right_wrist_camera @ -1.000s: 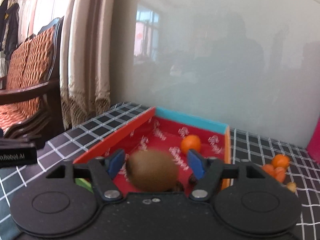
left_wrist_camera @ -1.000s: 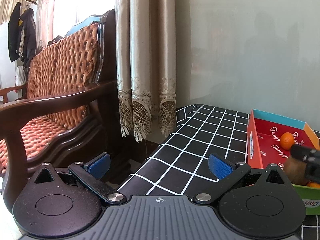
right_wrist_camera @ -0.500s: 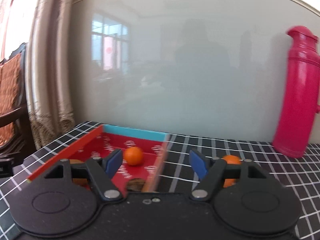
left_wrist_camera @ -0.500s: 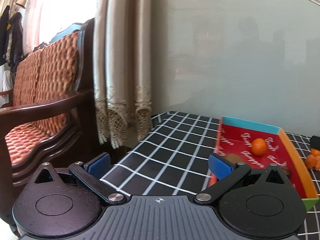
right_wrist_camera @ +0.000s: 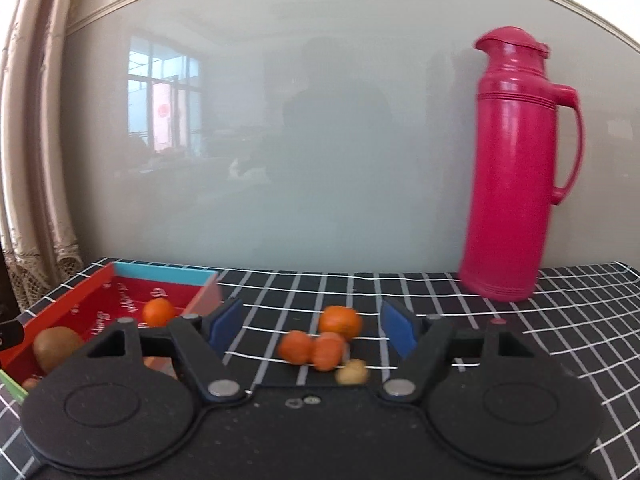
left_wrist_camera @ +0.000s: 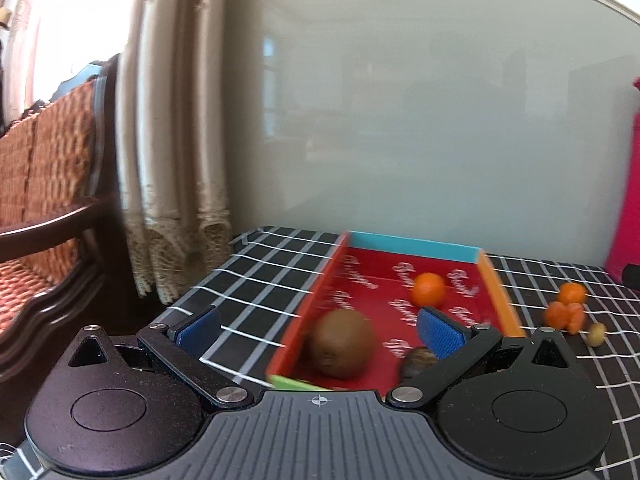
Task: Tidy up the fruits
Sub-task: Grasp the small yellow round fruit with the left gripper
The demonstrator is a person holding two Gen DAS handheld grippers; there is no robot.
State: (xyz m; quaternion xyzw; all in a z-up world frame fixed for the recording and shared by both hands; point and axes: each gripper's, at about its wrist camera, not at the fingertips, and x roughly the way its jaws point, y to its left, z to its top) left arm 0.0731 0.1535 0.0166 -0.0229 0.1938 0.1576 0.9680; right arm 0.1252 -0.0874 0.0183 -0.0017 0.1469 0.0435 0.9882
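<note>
A red tray [left_wrist_camera: 412, 246] with a blue far wall sits on the black checked tablecloth. In it lie a brown kiwi [left_wrist_camera: 342, 342], a mandarin [left_wrist_camera: 429, 289] and a small dark fruit [left_wrist_camera: 418, 360]. My left gripper [left_wrist_camera: 320, 328] is open over the tray's near end, with nothing pressed between its pads. My right gripper [right_wrist_camera: 312, 328] faces three loose mandarins [right_wrist_camera: 338, 322] and a small yellowish fruit [right_wrist_camera: 351, 373] on the cloth. Its jaws are opening and hold nothing. The tray [right_wrist_camera: 164, 272] and the kiwi [right_wrist_camera: 56, 346] lie to its left.
A tall pink thermos [right_wrist_camera: 516, 168] stands at the back right against the grey wall. A wooden chair [left_wrist_camera: 48, 208] with a woven seat and a curtain [left_wrist_camera: 176, 120] stand beyond the table's left edge. Checked cloth [right_wrist_camera: 520, 340] stretches to the right.
Both views have swung to the right. The kiwi that sat between my right gripper's fingers now lies in the tray, and that gripper now faces the loose mandarins.
</note>
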